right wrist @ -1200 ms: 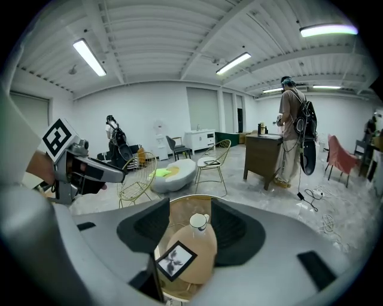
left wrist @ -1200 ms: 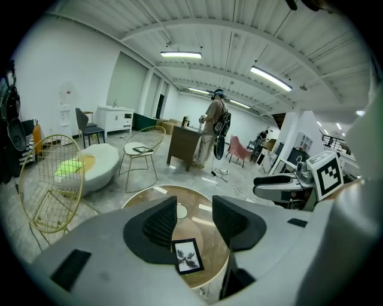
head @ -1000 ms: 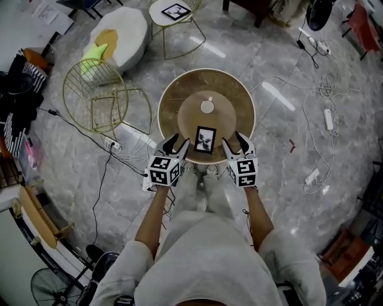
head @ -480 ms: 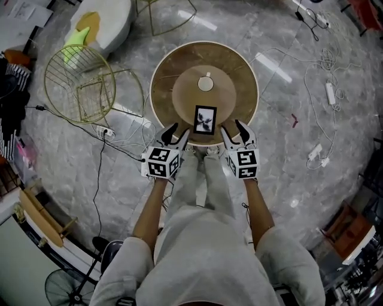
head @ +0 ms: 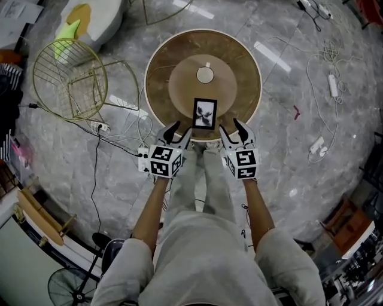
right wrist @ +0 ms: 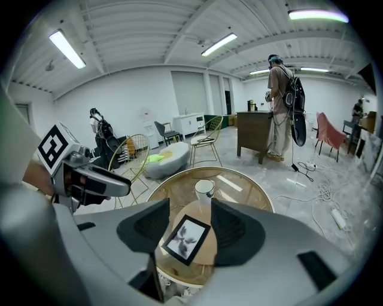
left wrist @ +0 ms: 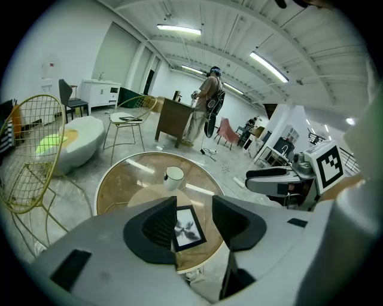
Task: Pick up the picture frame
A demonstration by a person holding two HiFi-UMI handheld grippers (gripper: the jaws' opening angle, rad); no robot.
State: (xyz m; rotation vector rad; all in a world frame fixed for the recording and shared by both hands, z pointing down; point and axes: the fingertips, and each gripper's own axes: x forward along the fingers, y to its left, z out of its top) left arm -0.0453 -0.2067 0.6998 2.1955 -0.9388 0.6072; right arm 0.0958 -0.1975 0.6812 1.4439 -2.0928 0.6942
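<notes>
Grey stone floor (head: pixel 311 137) fills most of the head view, top corners cut off. A round glass-topped table (head: pixel 248 57) sits straight ahead of both grippers, its near rim partly covered by them. It has a smaller wooden disc (head: pixel 179 83) at centre; cannot tell if the disc sits on or under the glass. A gold wire chair (head: pixel 63 75) is well off to the left of the left gripper (head: pixel 178 132), and beyond it a white pouf (head: pixel 102 18) is cropped by the top edge, with green and yellow cushions on it. The left gripper and right gripper (head: pixel 231 128) are side by side at the near rim, each with jaws spread apart and gripping nothing. The black picture frame (head: pixel 204 113) lies flat on the disc, just ahead of the grippers and between them, untouched. In the left gripper view its left edge is hidden behind a jaw. A white cup (head: pixel 205 75) stands further out past the frame, contents not readable. Loose cables (head: pixel 326 72) lie to the right of the right gripper
</notes>
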